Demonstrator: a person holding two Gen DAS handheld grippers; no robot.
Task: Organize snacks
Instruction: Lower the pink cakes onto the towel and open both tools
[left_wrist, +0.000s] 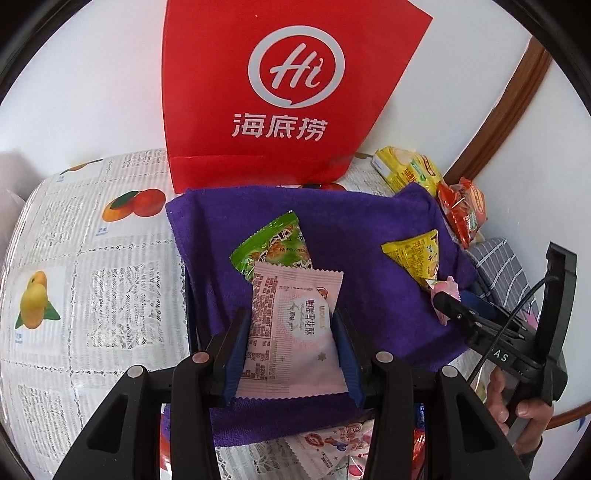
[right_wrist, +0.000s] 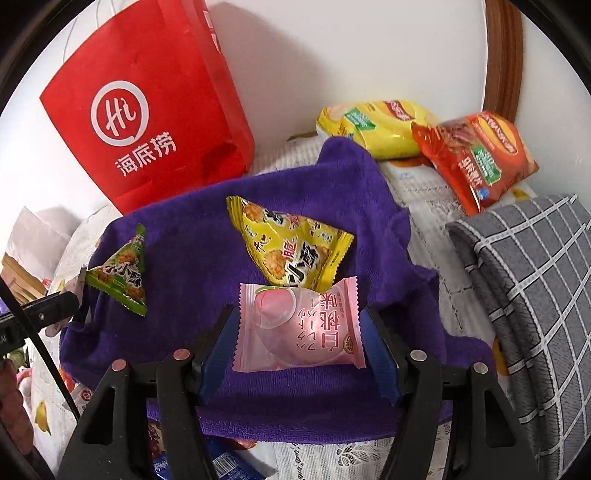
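1. Left wrist view: the left tongs (left_wrist: 293, 350) are closed on a pale pink snowflake-crisp packet (left_wrist: 295, 332), one blue pad on each side of it, held over the near half of the purple towel (left_wrist: 369, 229) spread on the counter (left_wrist: 110, 295).
2. Same view, further onto the towel: a green triangular packet (left_wrist: 275, 245) lies just behind the held one and is partly covered by it. A yellow triangular packet (left_wrist: 415, 254) lies toward the towel's right edge.
3. Off the towel's far right corner sit a yellow chip bag (left_wrist: 408, 170) and a red chip bag (left_wrist: 463, 206); a red paper bag (left_wrist: 266, 92) stands behind the towel's far edge. More packets show beside the towel's near edge, mostly hidden.
4. Right wrist view: the right tongs (right_wrist: 299, 332) grip a pink peach candy packet (right_wrist: 299, 328) between the blue pads, above the towel's near part, with the yellow triangular packet touching or overlapping its far edge.
5. The green triangular packet lies at the towel's left edge, near the tip of the left tongs; both chip bags stay beyond the far right corner beside a grey checked cloth (right_wrist: 528, 288).
6. Judgement: sorting is underway, not finished. Two small packets rest on the towel, two more are in hand, and the chip bags and near-edge packets appear unsorted.
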